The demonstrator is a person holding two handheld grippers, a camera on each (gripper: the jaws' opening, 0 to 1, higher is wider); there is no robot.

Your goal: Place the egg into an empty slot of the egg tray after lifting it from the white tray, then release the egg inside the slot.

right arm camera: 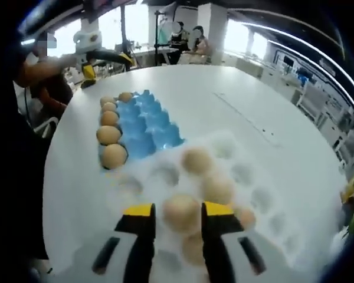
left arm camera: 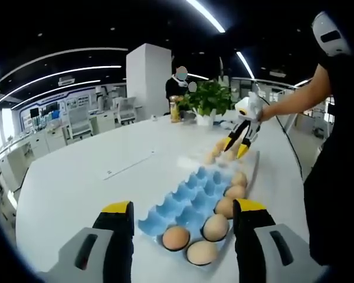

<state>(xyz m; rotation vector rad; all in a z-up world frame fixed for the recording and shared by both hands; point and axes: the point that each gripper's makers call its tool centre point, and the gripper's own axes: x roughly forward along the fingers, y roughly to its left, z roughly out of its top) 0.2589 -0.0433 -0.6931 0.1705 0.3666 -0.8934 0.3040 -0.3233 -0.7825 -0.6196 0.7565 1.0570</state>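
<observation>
Right gripper (right arm camera: pixel 177 213), yellow-tipped black jaws, is seen closed on a brown egg (right arm camera: pixel 180 213) over the translucent white moulded tray (right arm camera: pixel 248 177); whether the egg is already clear of its pocket cannot be told. More brown eggs (right arm camera: pixel 196 160) are seated in neighbouring pockets of that white tray. The blue moulded egg tray (right arm camera: pixel 143 127) is set just beside it on the round white counter (right arm camera: pixel 224 94), with a row of eggs (right arm camera: pixel 108 135) along one edge and the other slots bare. In the left gripper view, the left gripper (left arm camera: pixel 183 215) is held with jaws wide apart, nothing between them, above the near end of the blue tray (left arm camera: pixel 186 203); filled slots (left arm camera: pixel 176 237) are seen there. The right gripper (left arm camera: pixel 241 141) is seen at the far end, held by a person's hand (left arm camera: pixel 266 112). A potted green plant (left arm camera: pixel 207 100) is set further back on the counter (left arm camera: pixel 76 177).
</observation>
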